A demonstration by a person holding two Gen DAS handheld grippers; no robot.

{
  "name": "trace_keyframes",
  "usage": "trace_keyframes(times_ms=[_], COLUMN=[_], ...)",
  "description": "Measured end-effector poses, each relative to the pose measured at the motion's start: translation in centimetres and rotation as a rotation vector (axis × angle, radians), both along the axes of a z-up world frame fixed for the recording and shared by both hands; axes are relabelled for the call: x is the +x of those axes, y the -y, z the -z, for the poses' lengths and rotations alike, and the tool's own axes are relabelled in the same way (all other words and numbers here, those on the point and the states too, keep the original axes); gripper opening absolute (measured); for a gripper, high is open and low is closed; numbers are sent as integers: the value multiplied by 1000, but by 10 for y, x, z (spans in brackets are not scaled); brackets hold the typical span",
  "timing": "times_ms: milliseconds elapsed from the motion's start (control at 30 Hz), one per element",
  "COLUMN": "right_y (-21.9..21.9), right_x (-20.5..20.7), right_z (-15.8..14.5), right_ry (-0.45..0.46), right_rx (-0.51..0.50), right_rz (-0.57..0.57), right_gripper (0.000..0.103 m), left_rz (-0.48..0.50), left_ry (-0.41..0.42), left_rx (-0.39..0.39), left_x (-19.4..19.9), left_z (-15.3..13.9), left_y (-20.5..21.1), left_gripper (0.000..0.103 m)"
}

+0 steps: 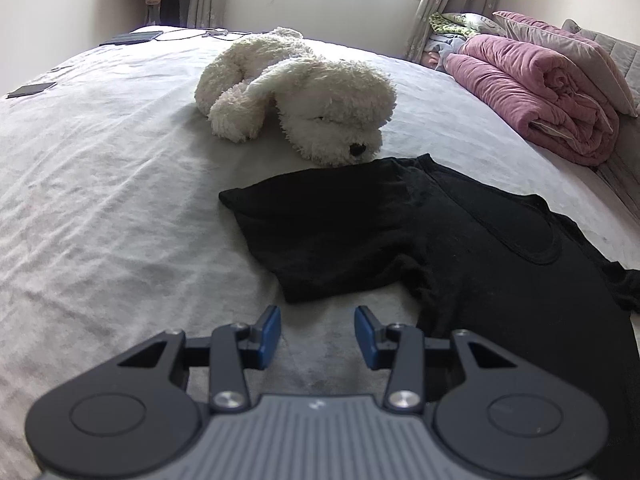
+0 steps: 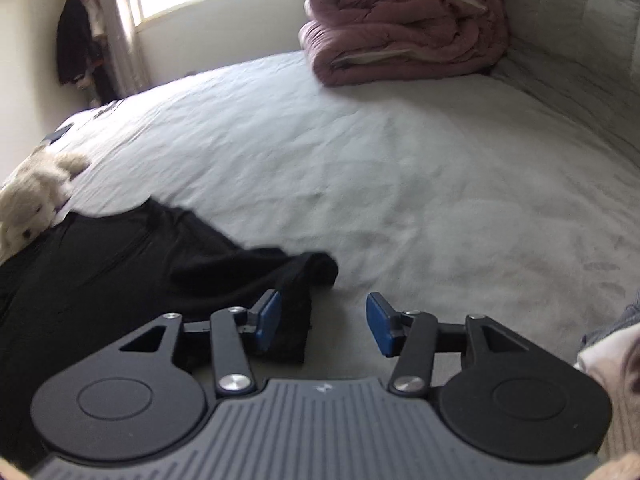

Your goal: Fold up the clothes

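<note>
You are early in the fold, as far as these views show. The black T-shirt (image 1: 420, 240) lies spread on the bed (image 1: 120, 200), just ahead and to the right of your left gripper (image 1: 317, 336); its neckline faces up and one short sleeve sticks out ahead of that gripper, flat and not yet turned in. Your left gripper hovers over bare sheet with its jaws partly apart and nothing between them, so it has no hold on the cloth. Your right gripper (image 2: 323, 326) also stands partly apart; a strip of the shirt's fabric hangs or lies right against the inner face of its left finger, while the other finger is clear of it, so judge that as a loose or released piece, not a grip. That bit looks bunched and rumpled, lying ahead and to the left of the right gripper, with the rest of the shirt running off to its left. No crisp fold line shows anywhere on the body of the garment; the far edge and the lower hem are out of view, so you cannot tell how they lie. What is left appears to be nearly everything: smoothing the rumpled sleeve, bringing both sides inward, then doubling the length. Mind the white plush dog (image 1: 304, 96) touching the shirt's far edge beyond your left gripper; the pink quilt (image 2: 404, 20) sits well beyond your right gripper.
</note>
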State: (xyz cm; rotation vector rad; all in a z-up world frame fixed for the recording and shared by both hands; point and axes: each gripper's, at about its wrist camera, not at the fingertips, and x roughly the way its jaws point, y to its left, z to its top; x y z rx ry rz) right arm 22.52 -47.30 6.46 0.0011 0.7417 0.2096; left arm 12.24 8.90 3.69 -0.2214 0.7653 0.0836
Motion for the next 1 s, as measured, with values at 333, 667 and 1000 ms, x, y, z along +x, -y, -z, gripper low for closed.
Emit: trace_keyframes(times_ms=[333, 667, 1000], right_y=[-41, 9, 24], right_x=[-17, -9, 4], right_z=[28, -30, 8], right_ry=[135, -4, -257], right_rx=[-277, 269, 452], right_rz=[-221, -29, 60], right_gripper=[10, 2, 17], left_rz=[19, 41, 50], left_ry=[-15, -32, -41], left_rx=[4, -11, -12], left_x=[0, 0, 1], left_z=[3, 3, 4], left_y=[5, 9, 9], left_gripper=[42, 43, 45])
